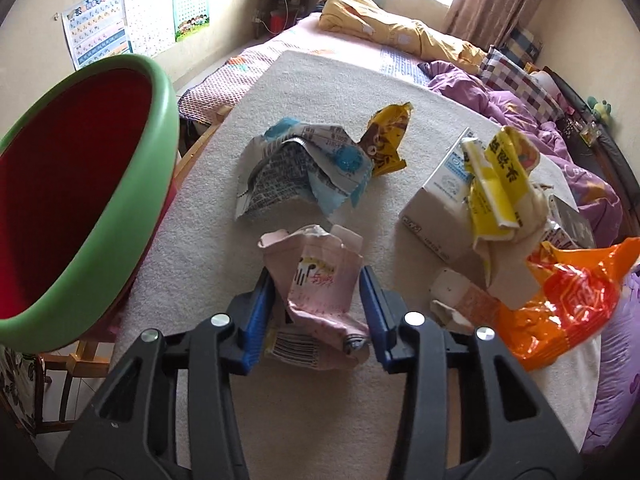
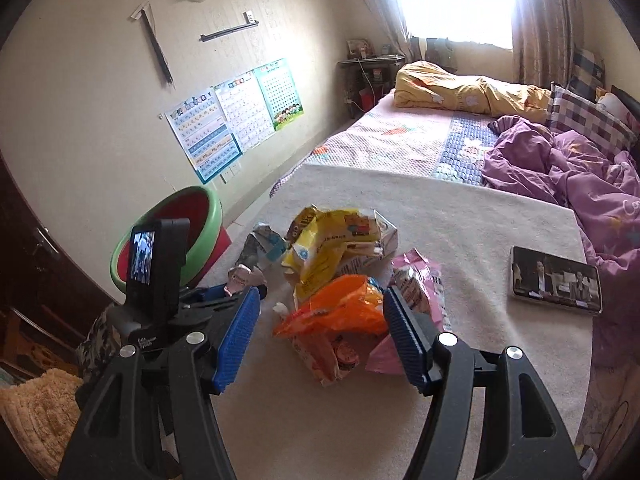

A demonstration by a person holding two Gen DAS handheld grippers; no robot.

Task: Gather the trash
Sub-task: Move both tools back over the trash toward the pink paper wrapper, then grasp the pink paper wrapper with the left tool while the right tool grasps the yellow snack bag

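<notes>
My left gripper (image 1: 318, 280) is shut on a crumpled pink wrapper (image 1: 320, 296), held between its blue pads just above the cream cloth. The green bin (image 1: 100, 208) with a red inside stands close on the left, tilted toward me; it also shows in the right wrist view (image 2: 208, 240). My right gripper (image 2: 322, 304) is open, with an orange bag (image 2: 340, 312) lying on the cloth between its fingers. The trash pile holds a blue-grey wrapper (image 1: 304, 168), a yellow bear wrapper (image 1: 388, 136), a white carton (image 1: 444, 200), a yellow packet (image 2: 324, 256) and a pink packet (image 2: 420, 280).
A phone (image 2: 556, 280) with a lit screen lies on the cloth (image 2: 460, 216) to the right. A purple duvet (image 2: 580, 168) and a yellow duvet (image 2: 468, 88) lie on the bed behind. The left gripper's body (image 2: 160, 272) stands left of my right gripper. Posters (image 2: 236, 116) hang on the wall.
</notes>
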